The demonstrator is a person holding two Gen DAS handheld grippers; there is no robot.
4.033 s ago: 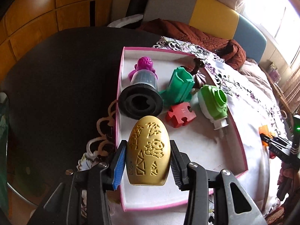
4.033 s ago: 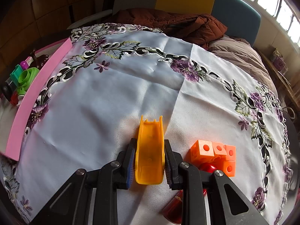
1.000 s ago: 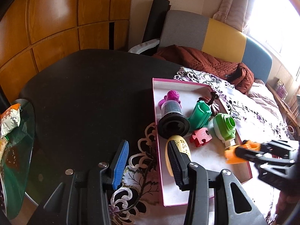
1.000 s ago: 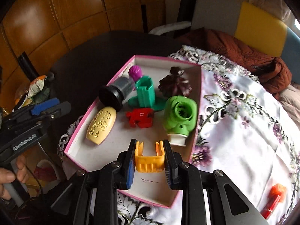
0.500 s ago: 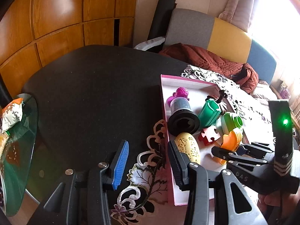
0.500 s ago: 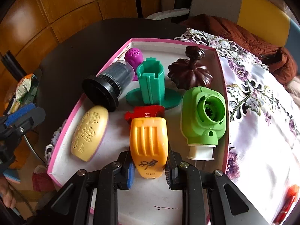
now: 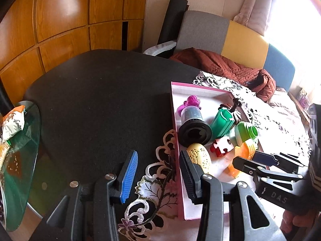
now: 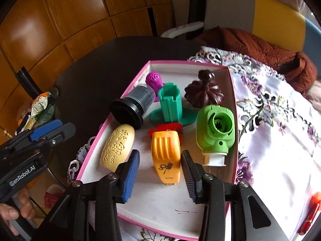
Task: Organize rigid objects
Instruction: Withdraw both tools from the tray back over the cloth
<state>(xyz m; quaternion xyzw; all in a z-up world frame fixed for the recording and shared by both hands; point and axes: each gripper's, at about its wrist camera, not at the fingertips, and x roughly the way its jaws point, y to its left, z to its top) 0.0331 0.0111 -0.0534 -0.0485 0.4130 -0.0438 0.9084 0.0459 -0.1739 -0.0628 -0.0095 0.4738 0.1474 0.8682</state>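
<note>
The orange piece (image 8: 166, 156) is a glossy moulded plastic block, wedge-like, with four raised ribs along its upper face and a small black printed mark and a line of tiny characters near its lower end; the print is too small to read. It lies on the white floor of the pink-rimmed box (image 8: 234, 120), just in front of the red puzzle piece (image 8: 174, 127), between the cream egg-shaped piece (image 8: 117, 146) with cut-out patterns and the light-green housing (image 8: 215, 128).

The right gripper (image 8: 160, 161) straddles the orange piece with its fingers narrowly parted and clear of the piece's sides, holding nothing. The left gripper (image 7: 158, 168) hangs beside the box's left wall, fingers half-spread and empty; its body reads "GenRobot.AI". The right gripper's body shows "DAS".
</note>
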